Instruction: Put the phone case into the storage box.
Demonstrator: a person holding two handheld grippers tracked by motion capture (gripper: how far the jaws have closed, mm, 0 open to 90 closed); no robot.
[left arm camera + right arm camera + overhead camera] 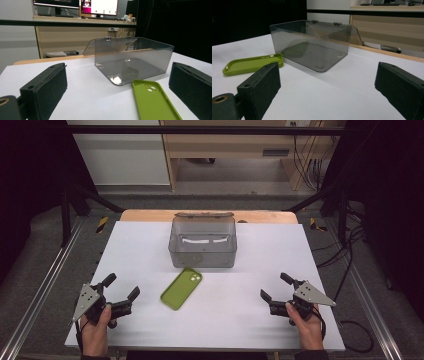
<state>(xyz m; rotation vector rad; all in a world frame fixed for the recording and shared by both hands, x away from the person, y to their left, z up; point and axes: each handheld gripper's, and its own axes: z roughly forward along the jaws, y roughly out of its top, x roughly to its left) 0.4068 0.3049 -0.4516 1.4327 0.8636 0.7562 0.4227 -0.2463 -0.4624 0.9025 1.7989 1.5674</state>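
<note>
A green phone case (pixel 181 288) is lying on the white worktop (pixel 250 300), just in front of a clear grey box (pixel 203 242) with its hinged lid open. The left gripper (pixel 121 287) and right gripper (pixel 273 286) are resting either side of the case, jaws spread wide, gripping nothing.

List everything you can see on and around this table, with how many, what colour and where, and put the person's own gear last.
phone case: one, green, lying open side up on the table just in front of the box
box: one, clear smoky grey, lid hinged open at the back, at the table's far middle
table: one, white top with a wooden far edge
monitors: at least two, lit, on a wooden desk beyond the table
left gripper: one, black, open, at the near left, held by a hand
right gripper: one, black, open, at the near right, held by a hand
</note>
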